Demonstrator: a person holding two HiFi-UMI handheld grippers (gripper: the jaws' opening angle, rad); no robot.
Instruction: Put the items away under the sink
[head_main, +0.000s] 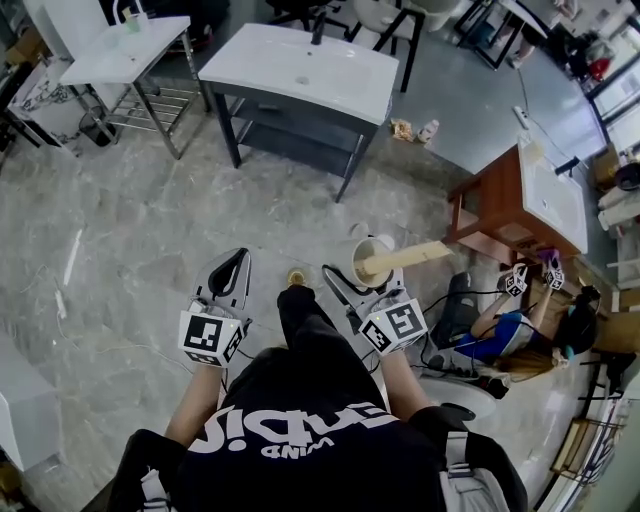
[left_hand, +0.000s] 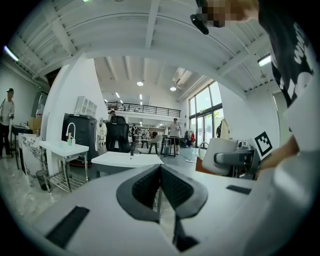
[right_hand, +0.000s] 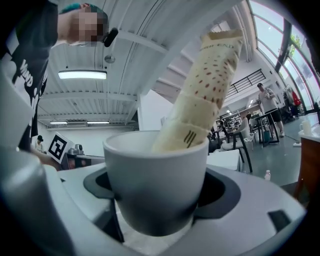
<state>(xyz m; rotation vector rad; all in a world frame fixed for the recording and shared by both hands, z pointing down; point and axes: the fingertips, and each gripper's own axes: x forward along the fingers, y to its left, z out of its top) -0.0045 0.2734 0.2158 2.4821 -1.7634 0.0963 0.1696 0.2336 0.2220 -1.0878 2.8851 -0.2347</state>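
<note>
My right gripper is shut on a white cup, gripping its sides. A long cream packet with red dots stands tilted in the cup and sticks well out of it. My left gripper is shut with nothing between its dark ribbed pads. Ahead stands the white sink on a dark frame, with an open shelf under it. Both grippers are held over the floor, well short of it.
A second white sink on a metal stand stands at the far left, and a wooden vanity at the right. A small bottle and a packet lie on the floor beside the sink. A person sits at the right.
</note>
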